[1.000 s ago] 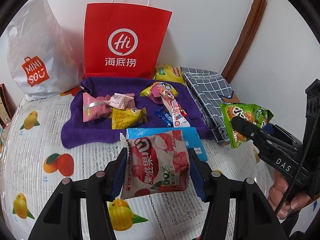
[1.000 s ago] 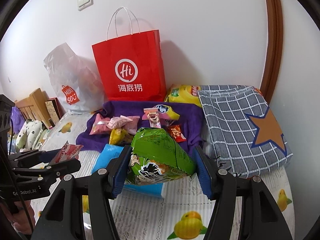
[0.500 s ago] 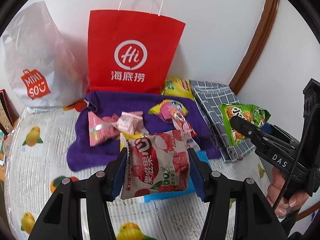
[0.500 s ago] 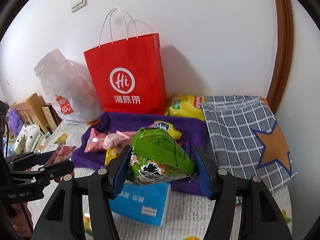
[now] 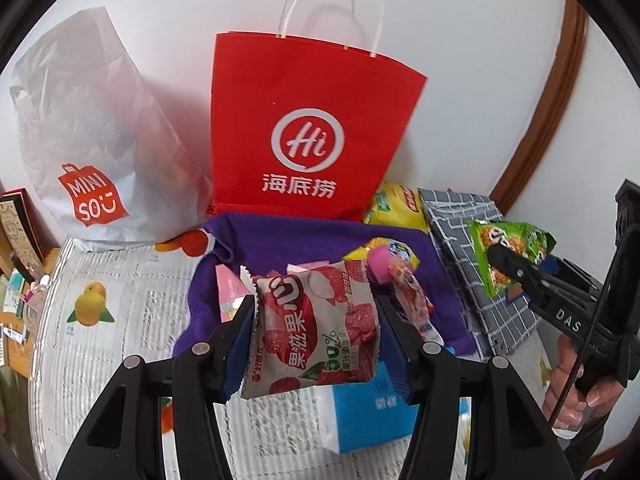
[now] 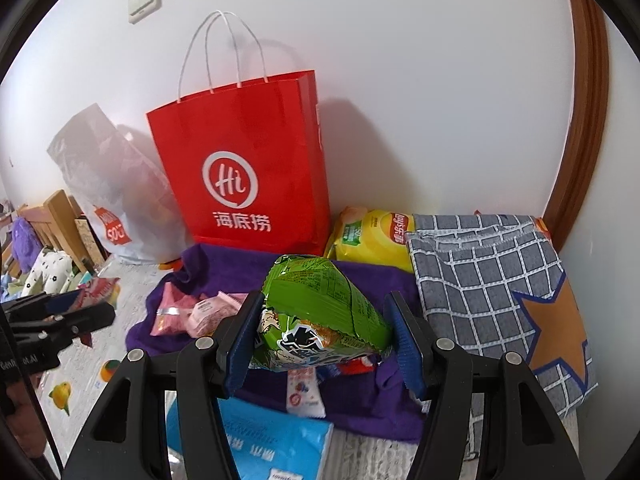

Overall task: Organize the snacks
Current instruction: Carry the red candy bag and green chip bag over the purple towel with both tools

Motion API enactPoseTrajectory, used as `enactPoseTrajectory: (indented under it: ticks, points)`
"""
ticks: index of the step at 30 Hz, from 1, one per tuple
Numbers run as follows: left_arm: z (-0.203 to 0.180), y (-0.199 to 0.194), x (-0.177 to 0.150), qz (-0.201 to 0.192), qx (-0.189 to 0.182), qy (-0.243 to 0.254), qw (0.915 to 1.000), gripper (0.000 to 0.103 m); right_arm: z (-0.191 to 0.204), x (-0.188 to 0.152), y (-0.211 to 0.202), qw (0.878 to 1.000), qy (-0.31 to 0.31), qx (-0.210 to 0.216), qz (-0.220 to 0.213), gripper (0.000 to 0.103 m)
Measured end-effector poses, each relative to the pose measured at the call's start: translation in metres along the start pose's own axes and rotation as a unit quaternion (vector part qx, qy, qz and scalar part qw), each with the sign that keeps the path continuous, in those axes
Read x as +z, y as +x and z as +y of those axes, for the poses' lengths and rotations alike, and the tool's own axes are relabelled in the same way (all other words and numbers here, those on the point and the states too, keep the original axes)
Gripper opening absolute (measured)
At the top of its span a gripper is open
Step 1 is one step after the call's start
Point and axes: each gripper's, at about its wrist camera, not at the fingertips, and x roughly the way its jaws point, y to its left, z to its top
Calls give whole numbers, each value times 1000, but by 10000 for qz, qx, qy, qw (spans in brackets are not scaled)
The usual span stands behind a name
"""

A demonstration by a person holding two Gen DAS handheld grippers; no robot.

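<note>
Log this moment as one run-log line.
left gripper: shut on red lychee packet | right gripper: shut on green snack bag | both above purple towel | red paper bag upright behind

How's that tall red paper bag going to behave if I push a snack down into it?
The red paper bag stands upright by itself against the wall, so its paper is probably fairly stiff. It looks tall, narrow and likely light, so a sideways nudge might tip it. Its thin cord handles would probably flop aside.
</note>
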Motion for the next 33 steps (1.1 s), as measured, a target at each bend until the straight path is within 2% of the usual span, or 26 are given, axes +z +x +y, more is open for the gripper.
enactPoseTrajectory:
  ticks: [8,19,27,31,33]
  points:
    - [6,24,19,10,86,-30,10000,55,-12,2,35,9994,-81,-190,291,61]
    - [7,71,37,154,21,-83,9998,55,-19,-10,93,9946,-141,-267,992,61]
    - [13,112,32,469,-128,-186,9986,55,-17,-19,119,9932,-147,-19,1158,61]
    - [15,126,26,632,-206,-240,9975,55,-18,-23,126,9917,-34,345,1241,61]
    - [13,130,25,684,-314,-238,9969,55,-18,-26,131,9906,-25,398,1312,61]
